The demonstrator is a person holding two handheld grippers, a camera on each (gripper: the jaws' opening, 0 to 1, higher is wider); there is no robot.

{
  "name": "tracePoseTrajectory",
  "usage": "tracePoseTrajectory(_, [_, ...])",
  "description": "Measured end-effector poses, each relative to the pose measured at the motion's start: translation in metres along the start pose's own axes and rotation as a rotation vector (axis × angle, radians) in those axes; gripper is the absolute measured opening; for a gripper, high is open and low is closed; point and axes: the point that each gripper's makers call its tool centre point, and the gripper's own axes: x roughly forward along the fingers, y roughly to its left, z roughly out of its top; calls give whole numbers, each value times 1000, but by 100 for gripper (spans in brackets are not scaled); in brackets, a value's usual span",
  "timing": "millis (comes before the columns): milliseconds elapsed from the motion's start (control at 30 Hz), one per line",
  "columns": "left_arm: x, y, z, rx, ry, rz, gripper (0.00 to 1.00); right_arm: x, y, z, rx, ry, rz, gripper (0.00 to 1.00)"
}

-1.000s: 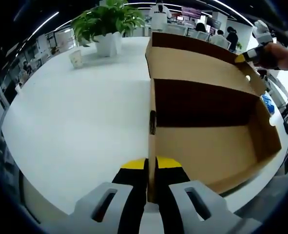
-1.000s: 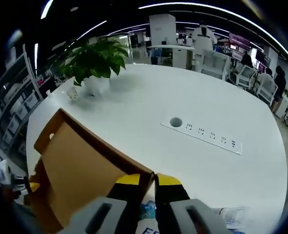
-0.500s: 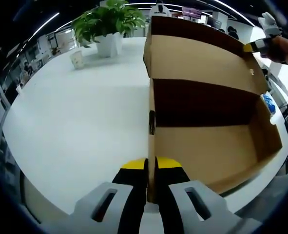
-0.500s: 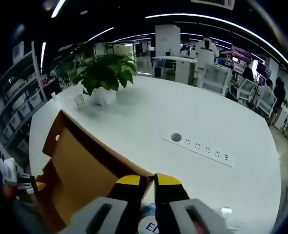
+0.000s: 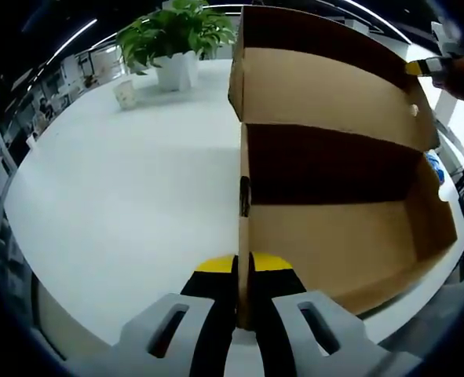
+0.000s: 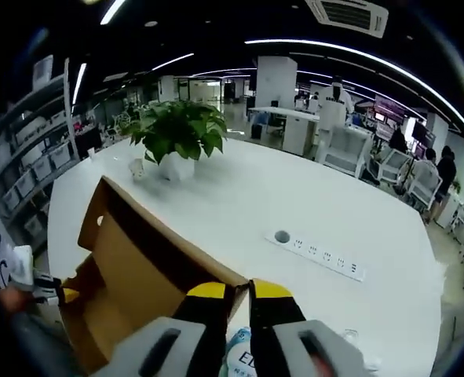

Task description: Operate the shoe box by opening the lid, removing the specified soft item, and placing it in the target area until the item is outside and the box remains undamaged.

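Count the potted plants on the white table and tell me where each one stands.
1. The potted plant stands at the table's far side, beyond the shoe box, beside a small cup. Others may be hidden behind the lid.

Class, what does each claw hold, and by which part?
Left claw: the shoe box by its side wall. Right claw: the lid by its corner edge.

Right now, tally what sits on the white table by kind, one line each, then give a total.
Cardboard shoe box: 1
Potted plant: 1
Small white cup: 1
Power socket strip: 1
Blue-and-white packet beside the box: 1
Total: 5
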Motion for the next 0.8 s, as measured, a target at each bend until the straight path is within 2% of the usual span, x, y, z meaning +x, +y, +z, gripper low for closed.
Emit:
tracePoseTrajectory(367, [-1, -2, -1, -10, 7, 4, 4, -23, 7, -1, -13, -44, 3, 5])
tracePoseTrajectory(633, [1, 0, -1, -55, 18, 16, 4, -34, 18, 8, -81, -86, -1, 4])
tracePoseTrajectory(667, [1, 0, -1, -63, 19, 18, 4, -36, 18, 8, -81, -89, -2, 2])
tracePoseTrajectory(700, [1, 0, -1, -77, 22, 22, 4, -37, 24, 9, -36, -106, 28, 1])
tracePoseTrajectory(733, [1, -1, -1, -105, 27, 25, 4, -38, 25, 10, -28, -114, 33, 0])
tracePoseTrajectory(800, [2, -2, 0, -106, 26, 33, 4, -38, 22, 7, -87, -111, -3, 0])
